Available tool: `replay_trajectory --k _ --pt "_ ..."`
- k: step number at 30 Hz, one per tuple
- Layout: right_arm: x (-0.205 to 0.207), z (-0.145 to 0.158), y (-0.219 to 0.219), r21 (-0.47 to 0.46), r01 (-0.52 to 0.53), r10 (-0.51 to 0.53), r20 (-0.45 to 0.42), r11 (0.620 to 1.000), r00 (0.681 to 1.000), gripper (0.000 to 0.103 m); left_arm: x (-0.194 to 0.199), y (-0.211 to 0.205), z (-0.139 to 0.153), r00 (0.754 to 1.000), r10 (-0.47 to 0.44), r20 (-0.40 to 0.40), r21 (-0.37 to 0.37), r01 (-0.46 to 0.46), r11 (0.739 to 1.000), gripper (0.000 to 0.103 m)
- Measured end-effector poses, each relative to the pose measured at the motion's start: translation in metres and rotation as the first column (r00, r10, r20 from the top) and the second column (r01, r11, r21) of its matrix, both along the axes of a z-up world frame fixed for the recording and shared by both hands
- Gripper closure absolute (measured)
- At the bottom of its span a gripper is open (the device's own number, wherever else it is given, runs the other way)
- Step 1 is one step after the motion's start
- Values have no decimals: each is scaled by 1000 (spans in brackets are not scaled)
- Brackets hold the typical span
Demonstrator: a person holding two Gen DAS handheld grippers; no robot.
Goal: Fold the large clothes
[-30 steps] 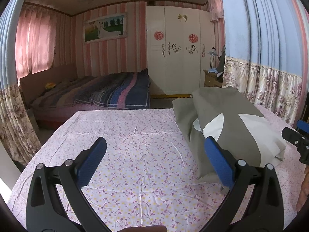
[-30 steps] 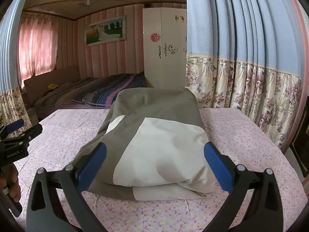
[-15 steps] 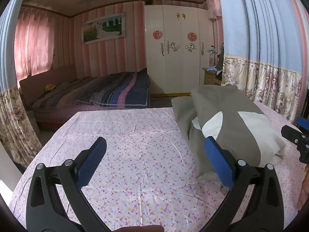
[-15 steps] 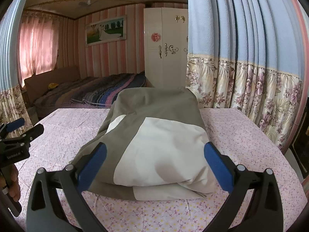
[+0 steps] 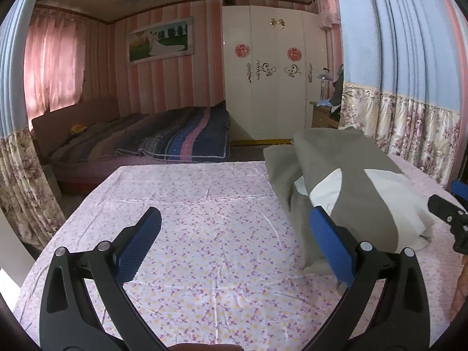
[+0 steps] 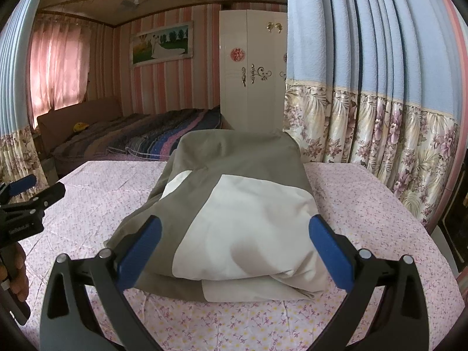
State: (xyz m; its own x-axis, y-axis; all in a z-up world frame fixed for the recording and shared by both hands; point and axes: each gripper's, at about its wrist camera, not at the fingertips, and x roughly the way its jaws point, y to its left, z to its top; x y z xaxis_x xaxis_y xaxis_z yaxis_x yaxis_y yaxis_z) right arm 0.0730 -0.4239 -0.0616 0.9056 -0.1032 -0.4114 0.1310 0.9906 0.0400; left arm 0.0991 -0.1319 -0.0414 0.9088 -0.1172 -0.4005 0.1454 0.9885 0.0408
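A grey and white garment (image 6: 234, 204) lies folded in a thick bundle on the floral sheet (image 6: 365, 204). In the left wrist view the garment (image 5: 345, 175) sits on the right side of the sheet (image 5: 204, 204). My right gripper (image 6: 234, 242) is open and empty, held just before the bundle's near edge. My left gripper (image 5: 234, 234) is open and empty over bare sheet, left of the bundle. Each gripper also shows at the edge of the other view: the left gripper (image 6: 26, 201), the right gripper (image 5: 450, 207).
A floral curtain (image 6: 380, 131) hangs close along the right side. Beyond the far edge stand a bed with a striped blanket (image 5: 163, 143) and a white wardrobe (image 5: 272, 73). The sheet's left edge (image 5: 58, 234) drops off near another curtain.
Both grippers have lifted or tilted slightly, so the scene sits a little lower in each view. The garment has not moved.
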Motion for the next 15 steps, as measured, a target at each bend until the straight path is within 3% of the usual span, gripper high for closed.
replay_trajectory --k 15 --pt "-2 -1 1 -5 -4 4 -2 1000 1000 2 -1 1 2 1000 23 17 -15 -23 1000 3"
